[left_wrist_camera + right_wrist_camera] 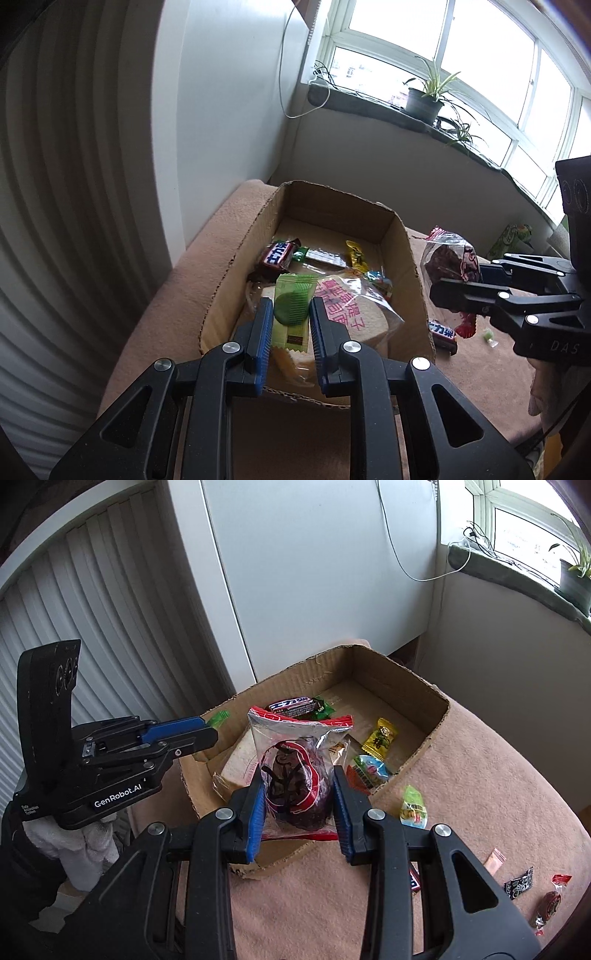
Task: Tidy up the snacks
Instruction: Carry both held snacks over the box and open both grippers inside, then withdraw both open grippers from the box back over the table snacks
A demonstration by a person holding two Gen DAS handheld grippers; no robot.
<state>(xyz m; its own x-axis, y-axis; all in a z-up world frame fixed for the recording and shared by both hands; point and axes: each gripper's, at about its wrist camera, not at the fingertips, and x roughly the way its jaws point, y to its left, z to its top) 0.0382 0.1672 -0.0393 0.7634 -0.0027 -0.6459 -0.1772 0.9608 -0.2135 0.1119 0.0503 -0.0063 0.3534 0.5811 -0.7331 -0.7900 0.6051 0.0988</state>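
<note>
The table point(480, 775), draped in a tan cloth, spread under both my tongs. On it the open cardboard box point(406, 266) stood just ahead of my left tongs point(291, 306) and ahead-left of my right tongs point(299, 794).

Inside the box, right below my left tongs, lay a large clear-wrapped bread pack point(354, 310) with pink lettering. Beyond it, toward the far wall of the box, lay a brown chocolate bar point(277, 254) and a yellow candy point(356, 254).

My right tongs were clenched on a clear packet of dark dried fruit point(295, 775) with red edges, held upright over the box's near corner. My left tongs were clenched on a slim green wafer packet point(291, 310), held above the bread pack inside the box.

Loose on the cloth, just right of my right tongs, lay a small green-and-blue candy point(413, 806). Farther right and nearer to me lay a pale pink sachet point(494, 862), a black sweet point(520, 882) and a red-wrapped sweet point(550, 901), all apart from each other.
</note>
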